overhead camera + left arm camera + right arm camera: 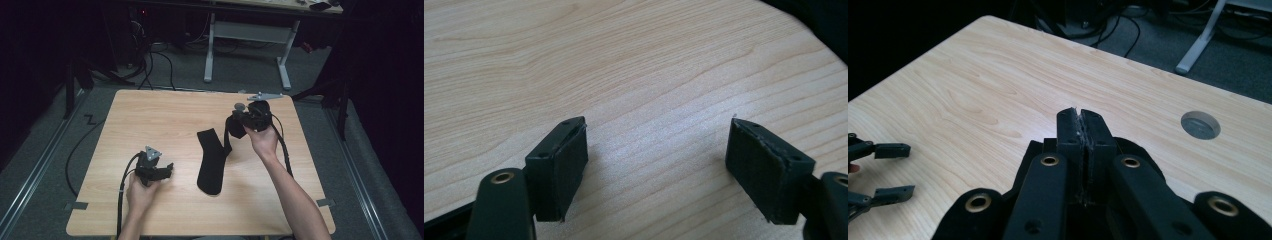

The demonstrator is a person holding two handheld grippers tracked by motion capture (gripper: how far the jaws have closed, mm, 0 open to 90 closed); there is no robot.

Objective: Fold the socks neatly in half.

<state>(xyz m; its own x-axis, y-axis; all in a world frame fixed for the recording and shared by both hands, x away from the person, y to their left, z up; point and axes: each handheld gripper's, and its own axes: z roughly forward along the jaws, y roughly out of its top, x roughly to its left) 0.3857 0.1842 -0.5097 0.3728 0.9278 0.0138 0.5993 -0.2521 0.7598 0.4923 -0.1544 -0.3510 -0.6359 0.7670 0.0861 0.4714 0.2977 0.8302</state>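
A black sock [210, 162] lies lengthwise on the middle of the wooden table [150, 120]. Its far end rises off the wood to my right gripper [236, 129], held above the table's right half. In the right gripper view that gripper [1081, 114] has its pads pressed together, with dark sock fabric [1032, 150] bulging beside the jaws. My left gripper [168, 169] rests low at the front left, apart from the sock. Its jaws stand wide over bare wood [656, 124] with nothing between them. The left gripper [909, 171] also appears far off in the right gripper view.
A grey round cap [1200, 125] sits in the tabletop near the far edge [240, 106]. Beyond the table stands a desk with white legs [284, 62], and cables [150, 60] lie on the grey floor. A cable trails from each gripper toward the front edge.
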